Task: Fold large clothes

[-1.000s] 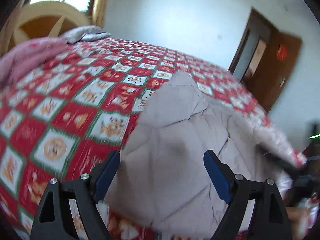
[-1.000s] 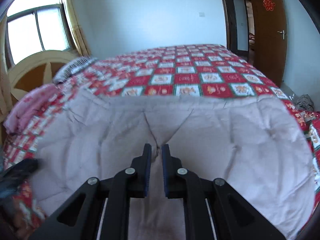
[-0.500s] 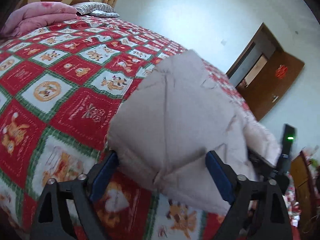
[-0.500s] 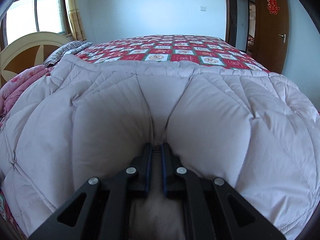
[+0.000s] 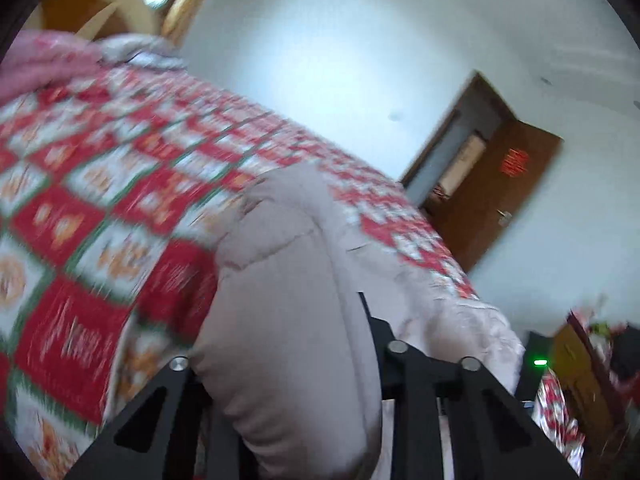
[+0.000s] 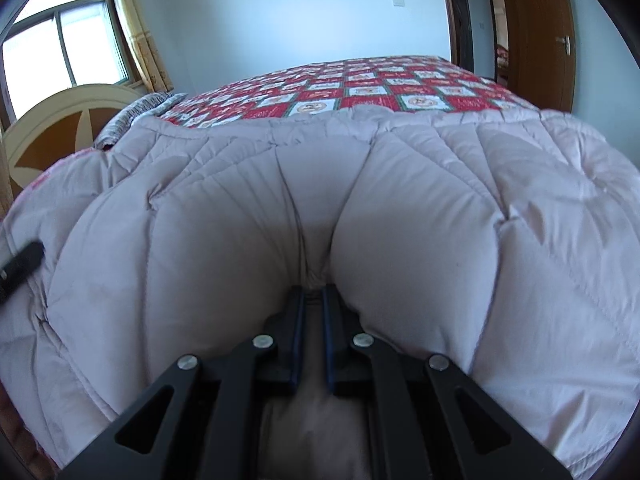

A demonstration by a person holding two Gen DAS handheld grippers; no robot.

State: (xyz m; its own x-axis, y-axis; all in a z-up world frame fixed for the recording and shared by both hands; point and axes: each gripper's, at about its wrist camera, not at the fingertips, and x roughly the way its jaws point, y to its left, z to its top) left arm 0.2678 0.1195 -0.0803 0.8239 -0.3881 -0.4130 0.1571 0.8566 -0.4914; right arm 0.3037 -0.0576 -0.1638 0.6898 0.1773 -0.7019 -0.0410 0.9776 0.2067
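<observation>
Right wrist view shows my right gripper (image 6: 313, 304) clamped on a pinch of the one pale quilted garment (image 6: 420, 216), filling the lower frame over the bedspread (image 6: 360, 88). My left gripper (image 5: 288, 368) is closing around its edge at bottom centre. I judge folding barely started: two grippers, one garment.
</observation>
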